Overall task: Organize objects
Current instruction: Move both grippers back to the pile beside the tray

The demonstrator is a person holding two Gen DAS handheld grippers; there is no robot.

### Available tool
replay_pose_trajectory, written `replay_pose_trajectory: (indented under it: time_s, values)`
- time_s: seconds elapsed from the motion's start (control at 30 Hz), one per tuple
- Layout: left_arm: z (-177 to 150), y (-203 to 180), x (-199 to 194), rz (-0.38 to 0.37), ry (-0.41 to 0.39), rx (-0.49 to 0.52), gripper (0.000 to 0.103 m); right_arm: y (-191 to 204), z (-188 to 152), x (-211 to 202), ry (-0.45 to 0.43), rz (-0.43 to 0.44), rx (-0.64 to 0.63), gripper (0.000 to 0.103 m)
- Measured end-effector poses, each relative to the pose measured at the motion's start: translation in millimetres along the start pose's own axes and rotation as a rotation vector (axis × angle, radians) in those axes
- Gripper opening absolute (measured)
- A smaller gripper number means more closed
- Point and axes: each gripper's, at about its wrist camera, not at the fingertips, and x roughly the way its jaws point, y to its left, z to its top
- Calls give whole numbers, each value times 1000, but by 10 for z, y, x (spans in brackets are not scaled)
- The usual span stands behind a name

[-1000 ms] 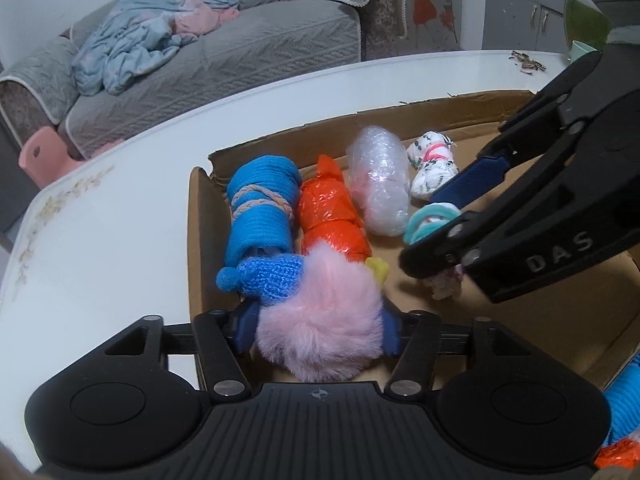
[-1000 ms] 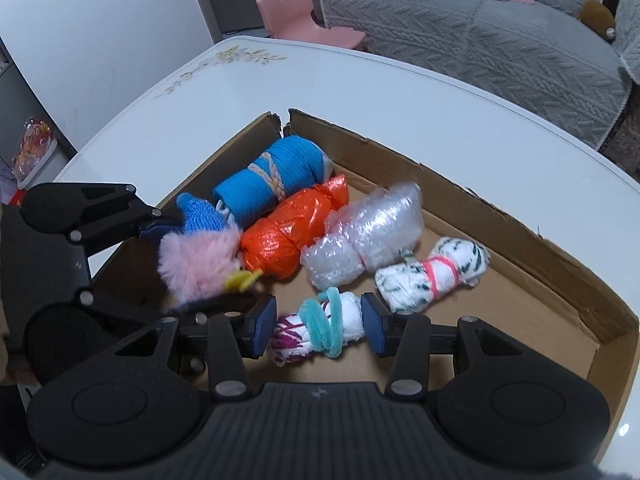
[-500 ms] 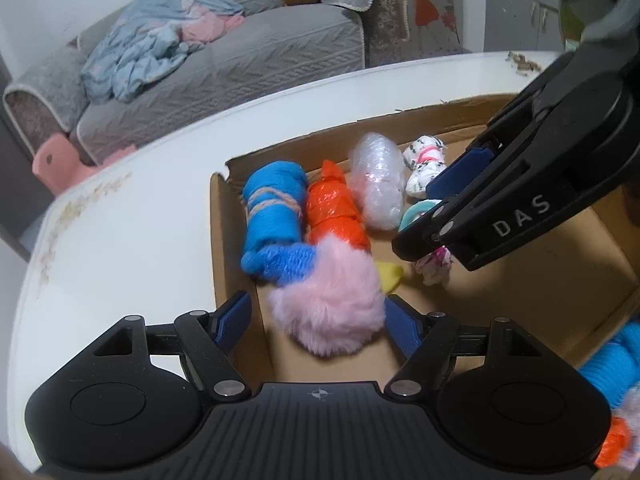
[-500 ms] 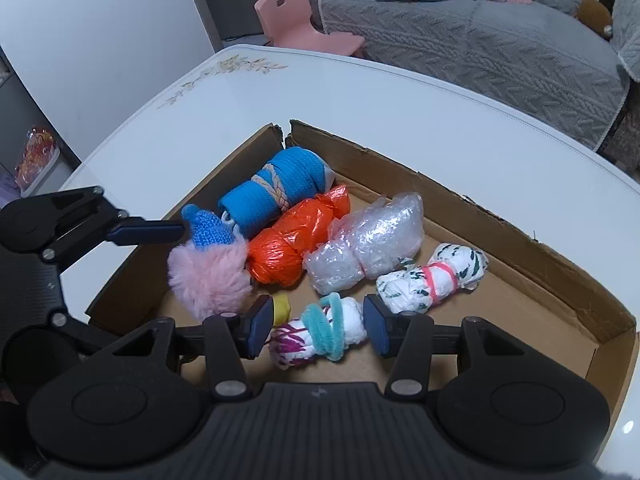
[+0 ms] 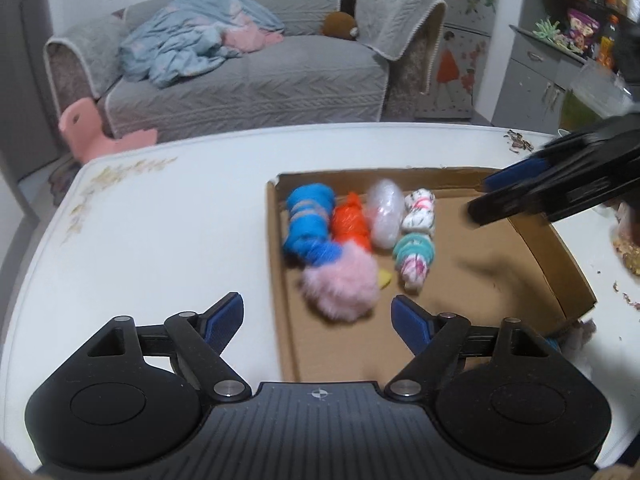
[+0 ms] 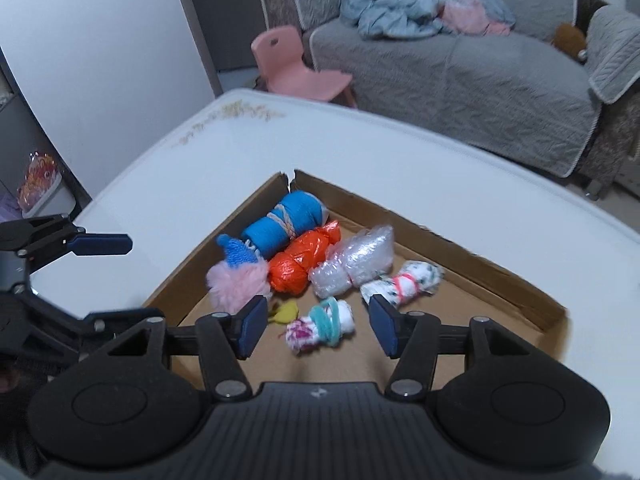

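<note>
My left tool [image 5: 318, 318] is spread wide and holds nothing; its left finger hangs over the white bench [image 5: 160, 232], its right finger over the floor of the cardboard tray [image 5: 536, 240]. Just ahead of it, between the finger lines, the pink pompom [image 5: 340, 288] lies loose in the tray, with a blue knitted piece [image 5: 324, 254] against its far side and a small yellow scrap [image 5: 385, 279] beside it.

My right tool [image 6: 316, 326] is also open and empty. The white bundle with the teal band [image 6: 322, 322] lies on the tray floor between its fingers, touching neither pad as far as I can see.

Beyond these, a row sits along the far corner of the tray: a blue yarn roll [image 6: 284, 222], an orange plastic bundle [image 6: 302, 262] touching it, a bubble-wrap bundle [image 6: 354, 260], then a white patterned bundle with a pink band [image 6: 404, 282].

From the left camera the right tool [image 5: 560, 188] shows blurred above the tray's right wall. Behind the bench stand a grey sofa [image 5: 248, 80] with rumpled blue bedding and a pink child's chair [image 6: 296, 64].
</note>
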Motion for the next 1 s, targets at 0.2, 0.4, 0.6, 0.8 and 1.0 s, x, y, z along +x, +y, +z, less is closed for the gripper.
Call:
replay_pose_trajectory:
  time_s: [0.2, 0.4, 0.6, 0.8, 1.0]
  values:
    - [-379, 31, -288, 24, 25, 7, 86, 42, -479, -513, -38, -61, 63, 64]
    - [-759, 38, -504, 28, 50, 89, 86, 105, -1085, -845, -36, -149, 135, 75]
    - [-847, 264, -861, 115, 29, 204, 86, -32, -1366, -895, -11, -223, 207, 76]
    - [-623, 1159, -1779, 358, -58, 143, 87, -111, -1372, -887, -20, -231, 231, 76]
    - [-485, 1782, -2462, 480, -141, 36, 99, -48, -1446, -782, 8, -220, 206, 79]
